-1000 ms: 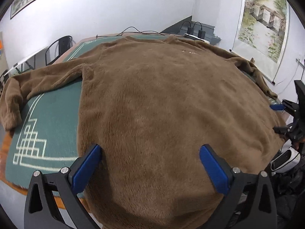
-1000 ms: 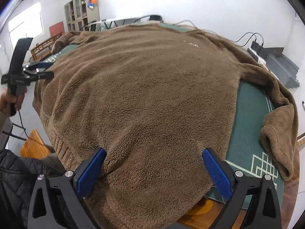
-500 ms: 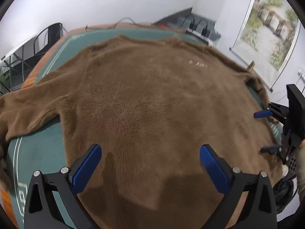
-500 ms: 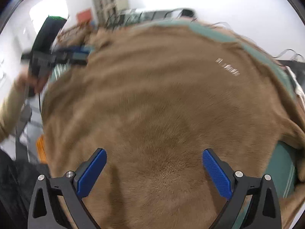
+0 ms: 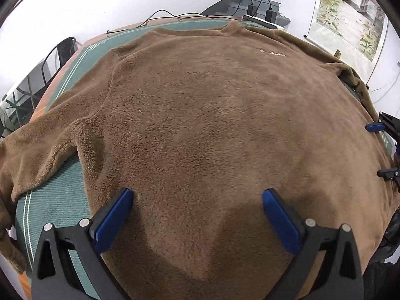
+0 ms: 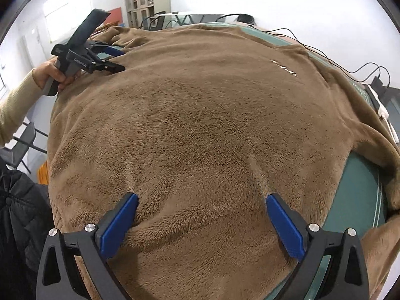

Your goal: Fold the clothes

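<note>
Brown fleece sweater (image 5: 212, 130) lies spread flat over the green table mat (image 5: 55, 200). My left gripper (image 5: 197, 215) and right gripper (image 6: 200, 218) sit on its lower body, jaws wide, holding nothing. Pinching here risks grabbing both thick layers and bunching them. The hem nearest me is cut off.

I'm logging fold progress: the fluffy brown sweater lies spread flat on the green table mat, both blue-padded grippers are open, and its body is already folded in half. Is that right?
Not quite. The fluffy brown sweater is not folded yet: both wrist views show its body spread in one layer on the green table mat. The rest holds: the left gripper and right gripper are open.
</note>
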Tool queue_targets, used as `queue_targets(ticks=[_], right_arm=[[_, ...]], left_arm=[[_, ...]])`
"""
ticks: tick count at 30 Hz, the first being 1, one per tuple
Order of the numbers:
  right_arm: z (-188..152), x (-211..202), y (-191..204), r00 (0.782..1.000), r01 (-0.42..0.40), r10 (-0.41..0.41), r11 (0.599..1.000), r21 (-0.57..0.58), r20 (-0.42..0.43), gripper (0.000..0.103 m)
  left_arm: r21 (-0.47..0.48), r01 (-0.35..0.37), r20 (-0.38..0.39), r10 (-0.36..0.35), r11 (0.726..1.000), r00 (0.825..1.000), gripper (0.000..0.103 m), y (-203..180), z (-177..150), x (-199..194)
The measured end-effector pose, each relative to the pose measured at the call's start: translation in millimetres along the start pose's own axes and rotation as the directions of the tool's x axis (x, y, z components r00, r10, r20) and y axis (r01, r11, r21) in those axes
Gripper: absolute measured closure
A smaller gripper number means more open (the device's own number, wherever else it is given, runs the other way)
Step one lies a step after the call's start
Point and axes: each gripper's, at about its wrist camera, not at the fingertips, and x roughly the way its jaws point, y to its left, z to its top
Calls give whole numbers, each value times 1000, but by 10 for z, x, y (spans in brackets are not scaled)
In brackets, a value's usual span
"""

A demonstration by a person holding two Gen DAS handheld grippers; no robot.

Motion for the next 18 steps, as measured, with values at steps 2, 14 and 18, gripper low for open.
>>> queue_targets(ticks=[2, 14, 18], right_arm=[[16, 8, 11, 1000, 2, -2, 1000, 3, -10, 0], [820, -346, -412, 998, 50, -45, 992, 114, -40, 1], [1217, -651, -720, 996, 79, -83, 983, 165, 19, 1]], left_arm=[[-6, 4, -13, -4, 1000, 1000, 0, 14, 28, -4], [-235, 214, -5, -222, 948, 975, 0, 311, 880, -451], [-249, 183, 37, -179, 951, 983, 0, 417, 1324, -581]])
